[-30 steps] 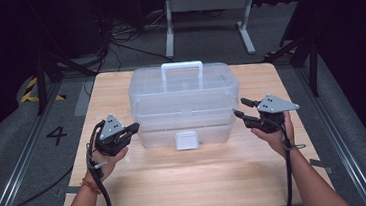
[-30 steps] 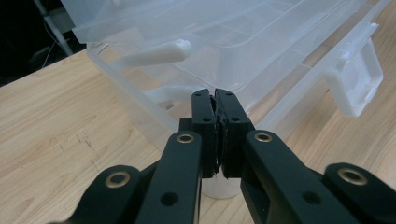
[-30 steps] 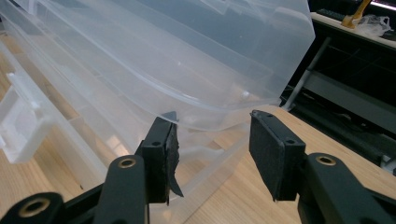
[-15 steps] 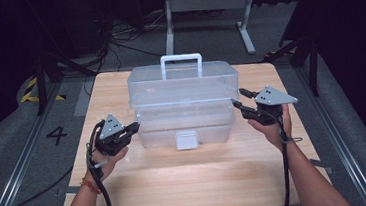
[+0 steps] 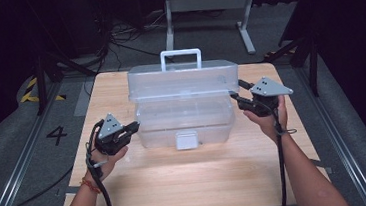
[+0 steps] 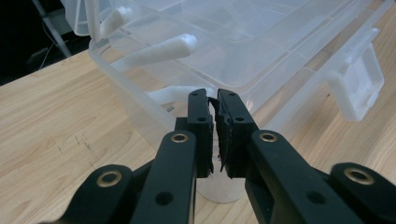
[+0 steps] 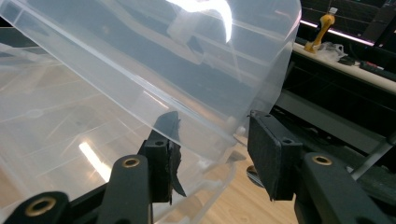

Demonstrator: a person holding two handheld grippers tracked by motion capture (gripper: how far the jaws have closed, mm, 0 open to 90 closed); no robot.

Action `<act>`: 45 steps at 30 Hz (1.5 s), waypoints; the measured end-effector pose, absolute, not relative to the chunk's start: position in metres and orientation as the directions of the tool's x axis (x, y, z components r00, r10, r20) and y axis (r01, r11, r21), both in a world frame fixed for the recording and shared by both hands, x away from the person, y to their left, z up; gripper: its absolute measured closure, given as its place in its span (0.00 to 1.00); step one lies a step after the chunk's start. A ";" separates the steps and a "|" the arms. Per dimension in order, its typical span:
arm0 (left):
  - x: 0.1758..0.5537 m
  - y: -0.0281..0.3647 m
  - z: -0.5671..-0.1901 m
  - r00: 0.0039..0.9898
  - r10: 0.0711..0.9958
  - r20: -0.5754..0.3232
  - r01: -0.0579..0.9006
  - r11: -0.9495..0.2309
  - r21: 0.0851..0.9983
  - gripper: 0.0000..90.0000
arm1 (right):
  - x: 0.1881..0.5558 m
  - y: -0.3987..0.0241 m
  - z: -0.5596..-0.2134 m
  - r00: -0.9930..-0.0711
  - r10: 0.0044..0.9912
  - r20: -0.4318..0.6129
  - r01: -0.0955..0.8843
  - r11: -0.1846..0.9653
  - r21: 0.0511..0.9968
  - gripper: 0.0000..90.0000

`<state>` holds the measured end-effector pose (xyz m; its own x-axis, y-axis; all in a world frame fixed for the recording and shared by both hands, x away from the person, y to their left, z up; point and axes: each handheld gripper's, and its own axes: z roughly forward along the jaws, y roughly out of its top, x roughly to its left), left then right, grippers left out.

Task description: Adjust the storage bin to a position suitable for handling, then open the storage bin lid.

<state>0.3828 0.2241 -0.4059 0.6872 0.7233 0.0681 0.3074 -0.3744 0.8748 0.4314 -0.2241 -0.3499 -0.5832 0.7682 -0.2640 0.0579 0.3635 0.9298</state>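
Observation:
A clear plastic toolbox (image 5: 185, 123) with a white handle (image 5: 181, 58) and a white front latch (image 5: 185, 139) stands in the middle of the wooden table (image 5: 188, 183). Its lid (image 5: 183, 78) is lifted off the base and tilted up. My right gripper (image 5: 236, 92) holds the lid's right end; in the right gripper view the lid (image 7: 163, 56) wall sits between the jaws of my right gripper (image 7: 215, 126). My left gripper (image 5: 134, 126) is shut with nothing in it, tips against the base's left end. In the left gripper view the left gripper (image 6: 212, 100) touches the box wall (image 6: 140, 107).
Dark floor with cables and a metal stand (image 5: 208, 10) lies beyond the table's far edge. A floor marking "4" (image 5: 56, 135) is to the left. Bare wood stretches in front of the box toward the near edge.
The lid has swung up from nearly shut to well above the base. My right gripper has risen with it. The left gripper has stayed at the box's left end.

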 end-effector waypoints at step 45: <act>0.377 0.223 -0.403 0.705 0.704 0.081 0.296 -0.396 0.869 0.81 | 0.475 -0.213 -0.319 -0.466 0.845 -0.263 0.107 0.349 0.931 0.81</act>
<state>0.3768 0.2232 -0.4030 0.7052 0.7044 0.0809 0.2963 -0.3964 0.8689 0.4754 -0.2131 -0.3188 -0.4663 0.8447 -0.2627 0.1073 0.3488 0.9310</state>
